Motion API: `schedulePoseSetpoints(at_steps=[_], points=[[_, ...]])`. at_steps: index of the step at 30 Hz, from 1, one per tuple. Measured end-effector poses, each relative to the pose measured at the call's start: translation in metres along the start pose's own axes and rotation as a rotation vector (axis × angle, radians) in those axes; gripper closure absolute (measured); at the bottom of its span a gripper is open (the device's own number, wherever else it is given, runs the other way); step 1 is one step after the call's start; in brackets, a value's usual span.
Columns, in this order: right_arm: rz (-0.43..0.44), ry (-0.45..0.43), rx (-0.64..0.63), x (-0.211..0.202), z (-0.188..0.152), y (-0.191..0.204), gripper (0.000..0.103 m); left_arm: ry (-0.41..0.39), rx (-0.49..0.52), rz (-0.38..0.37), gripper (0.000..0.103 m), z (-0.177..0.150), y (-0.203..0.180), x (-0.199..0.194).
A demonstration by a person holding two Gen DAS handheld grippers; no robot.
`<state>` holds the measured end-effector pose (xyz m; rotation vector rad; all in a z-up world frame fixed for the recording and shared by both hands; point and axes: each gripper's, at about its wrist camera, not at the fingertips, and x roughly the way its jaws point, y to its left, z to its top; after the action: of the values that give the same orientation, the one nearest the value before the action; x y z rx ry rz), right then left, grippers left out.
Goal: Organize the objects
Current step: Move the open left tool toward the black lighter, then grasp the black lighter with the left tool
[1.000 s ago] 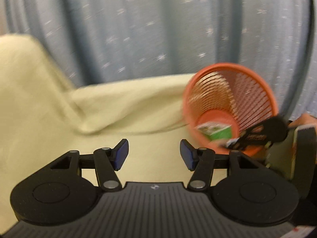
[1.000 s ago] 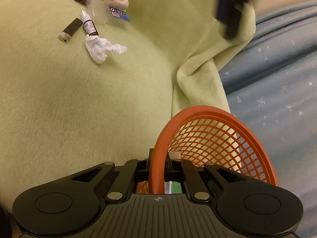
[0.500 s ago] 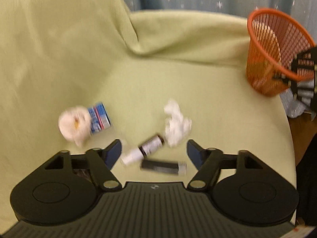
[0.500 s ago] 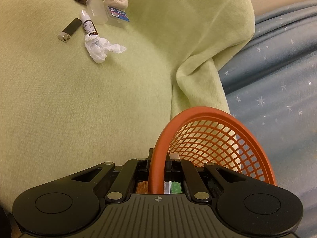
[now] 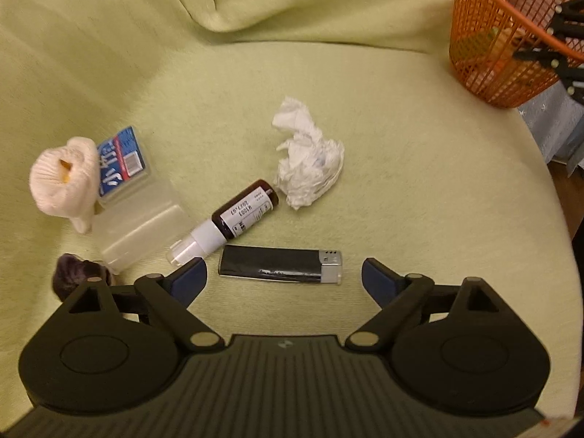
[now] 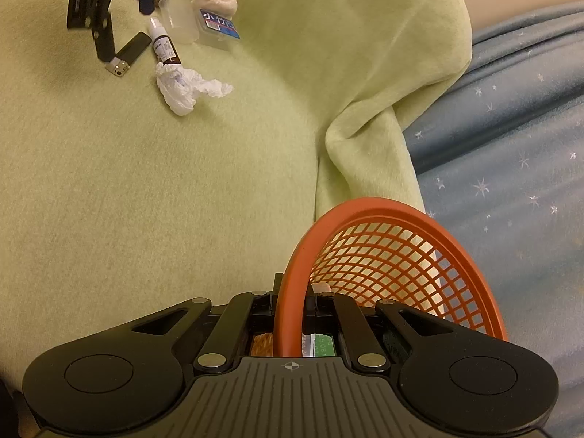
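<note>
A black lighter (image 5: 280,265) with a silver cap lies on the green cloth just ahead of my left gripper (image 5: 284,278), whose blue-padded jaws are opening wide; the pads touch nothing. Beyond the lighter lie a brown spray bottle (image 5: 233,218) and a crumpled white tissue (image 5: 308,158). My right gripper (image 6: 292,301) is shut on the rim of the orange mesh basket (image 6: 394,252), which holds a green-labelled item. In the right wrist view the left gripper (image 6: 124,33) hangs over the lighter (image 6: 128,54) at the far left.
To the left lie a rolled cream sock (image 5: 65,179), a clear plastic box with a blue label (image 5: 124,186) and a dark brown object (image 5: 75,273). The green cloth (image 5: 401,182) folds up at the back. A blue starred fabric (image 6: 511,146) lies to the right.
My left gripper swung down from facing the curtain and basket to the small items, closing in on the lighter while its jaws widened. The right gripper and basket stayed still.
</note>
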<state>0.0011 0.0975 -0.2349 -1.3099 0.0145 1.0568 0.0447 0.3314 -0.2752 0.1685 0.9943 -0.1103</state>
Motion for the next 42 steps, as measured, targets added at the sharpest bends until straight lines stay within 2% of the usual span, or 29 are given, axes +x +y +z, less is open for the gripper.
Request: schedulePoseSetpoints(at_steps=[9,12,14,18,21,30,42], points=[[0.004,-0.005,0.007,0.002,0.000,-0.001,0.101,0.012,0.005,-0.024,0.014,0.000,0.011,0.017],[0.005,-0.005,0.007,0.002,0.001,-0.001,0.101,0.029,0.010,-0.038,0.017,0.003,0.011,0.020],[0.006,-0.004,0.009,0.002,0.001,-0.001,0.101,0.036,0.010,-0.052,0.024,0.005,0.011,0.019],[0.006,-0.003,0.010,0.001,0.002,-0.001,0.101,0.052,0.017,-0.029,0.024,0.006,0.004,0.017],[0.005,-0.005,0.009,0.001,0.002,-0.002,0.101,0.052,0.026,-0.011,0.024,0.006,-0.003,0.011],[0.005,-0.004,0.007,0.001,0.001,-0.003,0.101,0.038,0.022,-0.022,0.024,0.008,-0.020,-0.016],[0.004,-0.003,0.003,0.000,-0.001,-0.003,0.101,-0.028,0.038,-0.042,0.024,0.032,-0.041,-0.053]])
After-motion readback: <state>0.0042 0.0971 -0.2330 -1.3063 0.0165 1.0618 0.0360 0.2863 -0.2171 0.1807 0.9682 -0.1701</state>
